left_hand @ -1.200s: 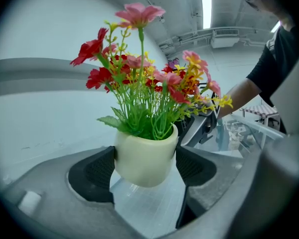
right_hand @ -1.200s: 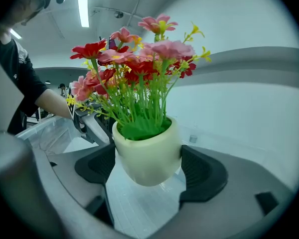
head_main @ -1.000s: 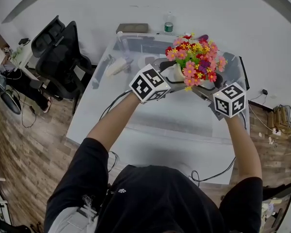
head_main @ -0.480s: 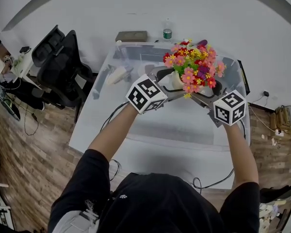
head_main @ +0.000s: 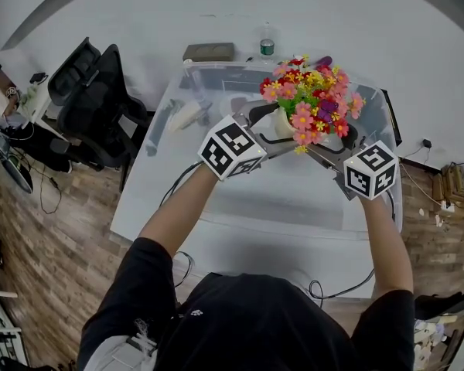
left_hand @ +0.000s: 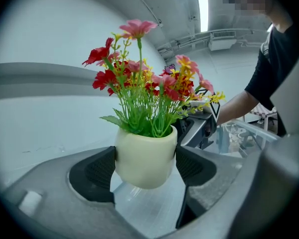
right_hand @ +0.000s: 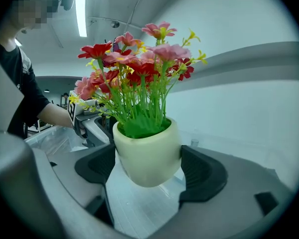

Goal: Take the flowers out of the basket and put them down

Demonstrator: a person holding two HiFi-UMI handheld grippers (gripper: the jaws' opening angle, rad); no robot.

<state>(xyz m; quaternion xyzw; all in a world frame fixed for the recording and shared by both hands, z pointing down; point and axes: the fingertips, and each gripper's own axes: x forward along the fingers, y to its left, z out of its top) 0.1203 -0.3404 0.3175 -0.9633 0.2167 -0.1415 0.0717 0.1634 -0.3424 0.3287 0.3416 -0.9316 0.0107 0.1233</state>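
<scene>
A cream pot [head_main: 281, 124] with a bunch of red, pink and yellow flowers [head_main: 311, 97] hangs in the air above the clear plastic basket [head_main: 216, 68] on the white table. My left gripper [head_main: 264, 130] clasps it from the left and my right gripper [head_main: 331, 141] from the right. In the left gripper view the pot [left_hand: 145, 157] sits upright between both dark pads of the left gripper [left_hand: 146, 166], and each pad touches its side. The right gripper view shows the same pot [right_hand: 148, 156] pinched by the right gripper [right_hand: 148, 164], with the flowers [right_hand: 134, 68] rising above.
The white table [head_main: 294, 207] has a bare stretch in front of the basket. A pale object [head_main: 187, 114] lies inside the basket at its left. A bottle [head_main: 267, 42] and a dark block [head_main: 209, 51] stand at the far edge. A black office chair [head_main: 93, 91] is to the left.
Both grippers keep their hold on the pot. It has stayed at nearly the same place above the basket, with only a slight drift.
</scene>
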